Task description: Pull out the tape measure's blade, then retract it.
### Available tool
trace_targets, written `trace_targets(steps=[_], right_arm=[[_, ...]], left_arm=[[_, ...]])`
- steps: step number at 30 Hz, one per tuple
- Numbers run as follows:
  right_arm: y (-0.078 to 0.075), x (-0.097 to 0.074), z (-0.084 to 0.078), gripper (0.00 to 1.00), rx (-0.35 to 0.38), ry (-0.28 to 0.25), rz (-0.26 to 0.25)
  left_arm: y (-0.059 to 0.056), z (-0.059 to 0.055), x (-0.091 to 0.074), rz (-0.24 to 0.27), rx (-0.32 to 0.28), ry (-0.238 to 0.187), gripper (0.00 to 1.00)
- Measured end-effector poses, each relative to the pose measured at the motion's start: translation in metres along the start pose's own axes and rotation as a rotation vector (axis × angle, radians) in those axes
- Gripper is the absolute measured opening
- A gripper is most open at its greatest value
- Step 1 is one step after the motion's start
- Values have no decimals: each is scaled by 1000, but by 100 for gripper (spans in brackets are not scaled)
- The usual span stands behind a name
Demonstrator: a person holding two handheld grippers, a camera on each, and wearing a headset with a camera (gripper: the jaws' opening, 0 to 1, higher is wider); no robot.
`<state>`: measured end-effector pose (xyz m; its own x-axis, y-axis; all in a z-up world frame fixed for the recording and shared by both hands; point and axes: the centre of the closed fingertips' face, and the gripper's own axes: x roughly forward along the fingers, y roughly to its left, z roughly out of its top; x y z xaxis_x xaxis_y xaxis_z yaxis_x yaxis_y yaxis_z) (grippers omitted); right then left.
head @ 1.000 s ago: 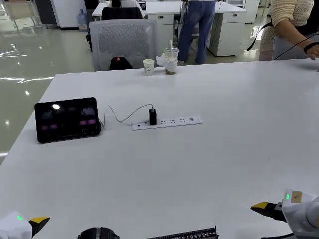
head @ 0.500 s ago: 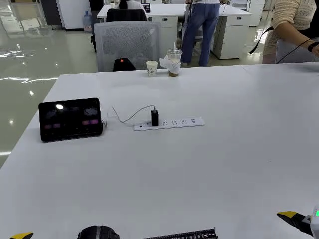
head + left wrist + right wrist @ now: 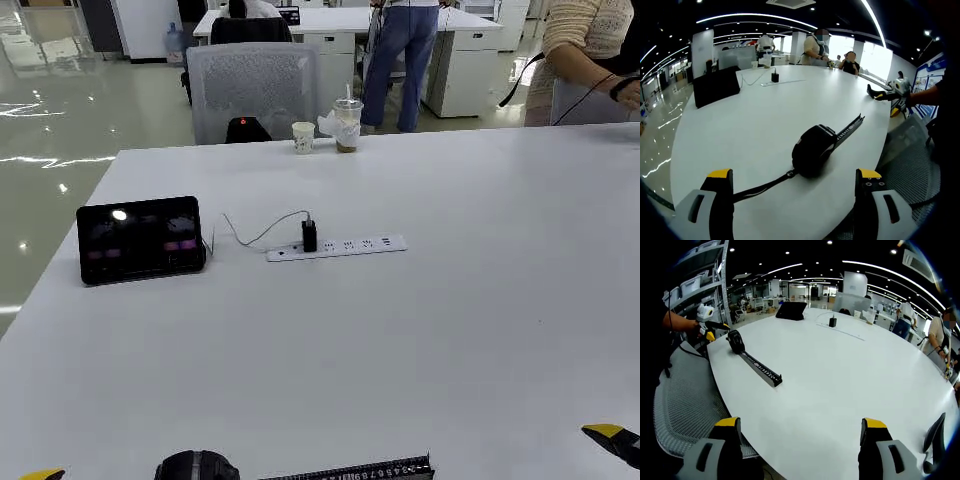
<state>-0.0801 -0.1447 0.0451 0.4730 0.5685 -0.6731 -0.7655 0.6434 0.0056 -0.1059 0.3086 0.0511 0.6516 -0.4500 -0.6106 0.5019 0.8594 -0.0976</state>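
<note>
The tape (image 3: 812, 150) lies on the table (image 3: 740, 115) close to the person's edge, its blade (image 3: 850, 127) already drawn out part way and flat on the top. The long axis runs from the black case along that edge towards the right gripper (image 3: 802, 425). The left gripper (image 3: 794, 175) is the nearer one to the case: the case sits straight ahead between its jaws, which are spread wide and touch nothing, and a dark strap (image 3: 762, 187) trails from the case back towards them. The right gripper's jaws are also spread and empty. The blade's free end lies ahead of them and off to one side, well apart, so I judge this gripper better placed for that end. In the head view the tape is cut off at the bottom edge. The end hook and any lock are too small to make out.
</note>
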Motion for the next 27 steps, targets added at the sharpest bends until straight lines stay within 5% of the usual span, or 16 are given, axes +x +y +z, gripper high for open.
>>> trace_targets(steps=[27], right_arm=[[-8, -6, 5, 99, -12, -6, 15]], left_arm=[[1, 0, -3, -1, 29, 13, 99]])
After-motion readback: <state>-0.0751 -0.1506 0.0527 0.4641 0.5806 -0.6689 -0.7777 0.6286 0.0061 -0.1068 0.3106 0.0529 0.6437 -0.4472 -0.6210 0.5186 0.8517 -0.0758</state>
